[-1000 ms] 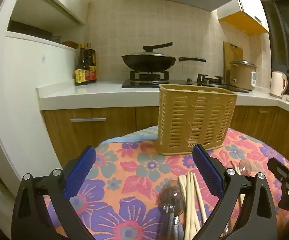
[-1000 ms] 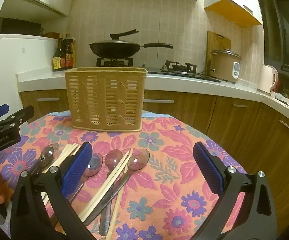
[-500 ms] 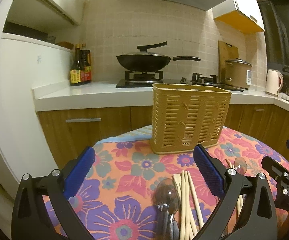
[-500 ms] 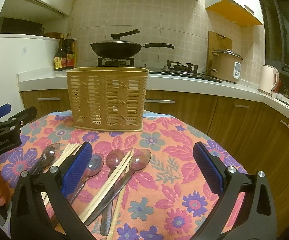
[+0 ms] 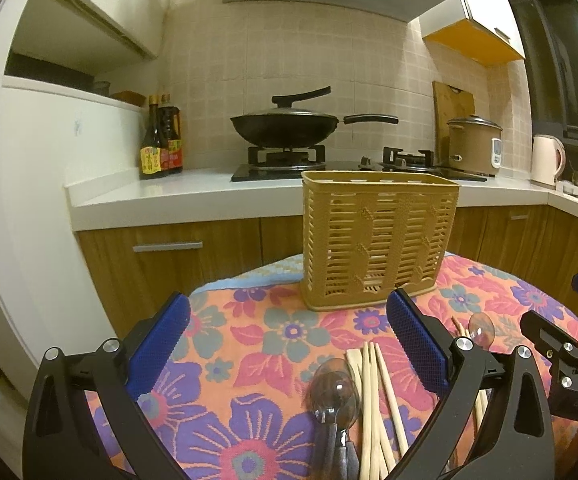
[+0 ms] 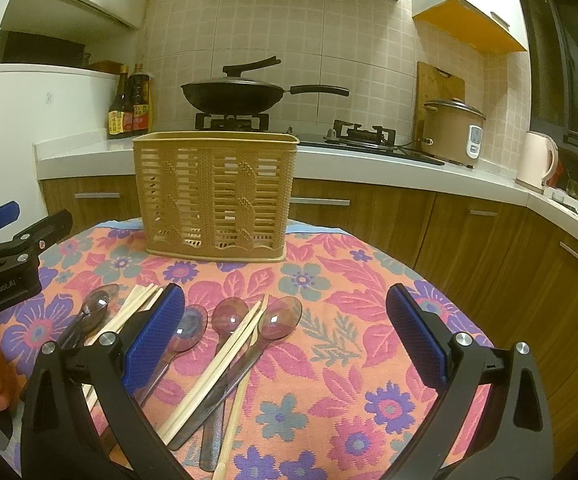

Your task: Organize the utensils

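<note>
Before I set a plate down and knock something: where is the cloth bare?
Free: floral tablecloth right of the clear plastic spoons, and its near-left corner beside the open left claw. Crowded: pale wooden chopsticks and spoons before the tan slotted basket.

One slatted utensil basket (image 6: 215, 196), four spoons (image 6: 231, 316), two sauce bottles (image 6: 129, 102), and several loose chopsticks (image 6: 225, 354).
</note>
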The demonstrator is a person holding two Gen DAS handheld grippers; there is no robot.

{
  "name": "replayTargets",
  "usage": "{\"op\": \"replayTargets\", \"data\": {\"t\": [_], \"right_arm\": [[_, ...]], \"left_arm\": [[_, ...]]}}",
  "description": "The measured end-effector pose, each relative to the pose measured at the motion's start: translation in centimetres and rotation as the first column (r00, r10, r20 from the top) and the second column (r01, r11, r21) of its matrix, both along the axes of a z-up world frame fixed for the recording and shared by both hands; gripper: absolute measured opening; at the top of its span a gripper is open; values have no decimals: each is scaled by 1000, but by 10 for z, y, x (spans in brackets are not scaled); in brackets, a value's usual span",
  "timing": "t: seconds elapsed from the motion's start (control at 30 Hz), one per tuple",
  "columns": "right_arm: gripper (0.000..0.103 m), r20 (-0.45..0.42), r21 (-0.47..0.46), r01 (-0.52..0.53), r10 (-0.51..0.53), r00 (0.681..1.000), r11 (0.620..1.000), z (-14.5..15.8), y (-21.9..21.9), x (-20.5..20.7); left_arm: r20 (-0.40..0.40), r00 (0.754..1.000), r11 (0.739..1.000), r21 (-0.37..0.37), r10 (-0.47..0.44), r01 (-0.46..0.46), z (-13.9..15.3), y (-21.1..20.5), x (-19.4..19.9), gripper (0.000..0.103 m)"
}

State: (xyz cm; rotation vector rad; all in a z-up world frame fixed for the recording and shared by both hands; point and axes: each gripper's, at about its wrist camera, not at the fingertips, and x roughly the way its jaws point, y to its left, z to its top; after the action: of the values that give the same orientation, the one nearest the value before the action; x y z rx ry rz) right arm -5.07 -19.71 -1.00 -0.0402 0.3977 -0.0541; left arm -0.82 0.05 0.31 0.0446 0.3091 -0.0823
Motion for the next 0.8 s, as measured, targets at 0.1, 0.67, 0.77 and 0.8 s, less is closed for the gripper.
{"op": "replayTargets", "data": {"t": [0.1, 0.67, 0.77, 0.8], "right_arm": [[95, -1, 1, 0, 0, 1000, 1000, 0, 0, 0], [95, -5, -4, -7, 7, 1000, 1000, -1, 1, 1], [95, -6, -6, -8, 8, 1000, 1000, -2, 2, 1], [95, -6, -5, -8, 8, 1000, 1000, -2, 2, 1]], "left_arm": [[1, 1000, 1000, 0, 1, -1, 0, -1, 0, 95], [-3, 1000, 1000, 3, 1, -1, -1, -2, -1, 95], [-2, 1000, 1000, 3, 2, -2, -1, -1, -1, 95], [-2, 1000, 1000, 3, 2, -2, -1, -1, -1, 95]]}}
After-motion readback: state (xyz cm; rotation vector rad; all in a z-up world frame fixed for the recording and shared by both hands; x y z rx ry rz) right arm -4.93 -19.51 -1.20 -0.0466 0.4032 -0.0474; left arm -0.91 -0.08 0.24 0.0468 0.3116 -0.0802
